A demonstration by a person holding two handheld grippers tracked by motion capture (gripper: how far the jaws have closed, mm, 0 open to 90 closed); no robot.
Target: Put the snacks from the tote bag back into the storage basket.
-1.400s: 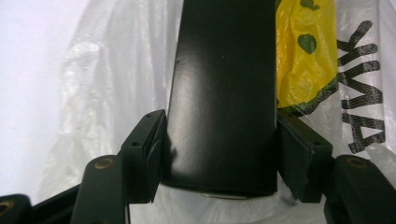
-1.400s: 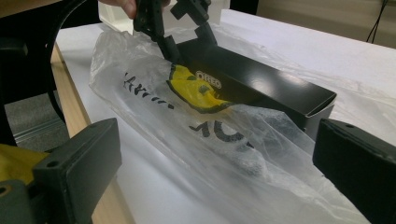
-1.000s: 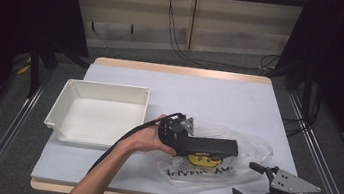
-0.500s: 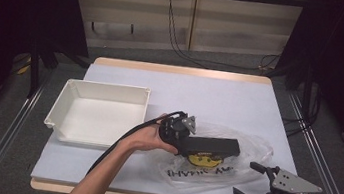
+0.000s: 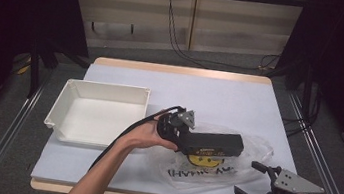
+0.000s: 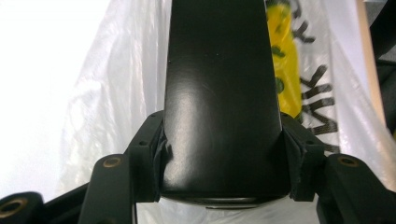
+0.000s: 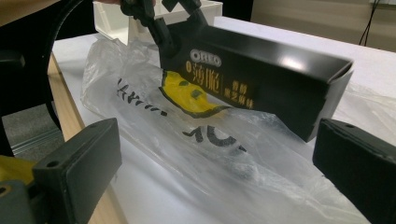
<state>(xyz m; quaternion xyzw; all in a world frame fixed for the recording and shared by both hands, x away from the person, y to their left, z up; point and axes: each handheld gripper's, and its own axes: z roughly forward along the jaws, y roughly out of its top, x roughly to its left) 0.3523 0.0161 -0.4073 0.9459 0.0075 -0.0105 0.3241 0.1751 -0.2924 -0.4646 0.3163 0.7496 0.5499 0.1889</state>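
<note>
Black and glossy, the long Oreo box [image 5: 214, 144] sits clamped at one end in the left gripper [image 5: 181, 137], above the middle of the desk [image 5: 240, 101]. In the high view its long axis runs nearly level from left to right across the desk, the free end pointing toward the person's right and a touch away from them. In the left gripper view the box [image 6: 219, 93] stretches straight away from the camera, and the two jaws press against its side faces near the close end. The right gripper view shows the printed side of the box [image 7: 261, 84], with the brand name in white and gold characters under it, and the far end tilted slightly downward toward the camera.

Beneath the box lies a clear plastic bag [image 5: 210, 170] with a yellow round mark and black lettering, crumpled flat on the pale desk cover. The box hangs just above the bag; whether it touches the film I cannot tell.

The right gripper [image 5: 255, 181] hovers near the front right edge of the desk, close to the bag's corner, with its jaws spread wide and nothing between them. The bag [image 7: 196, 140] shows between those jaws.

A white tray [image 5: 104, 95] stands on the left part of the desk, apart from the bag.
</note>
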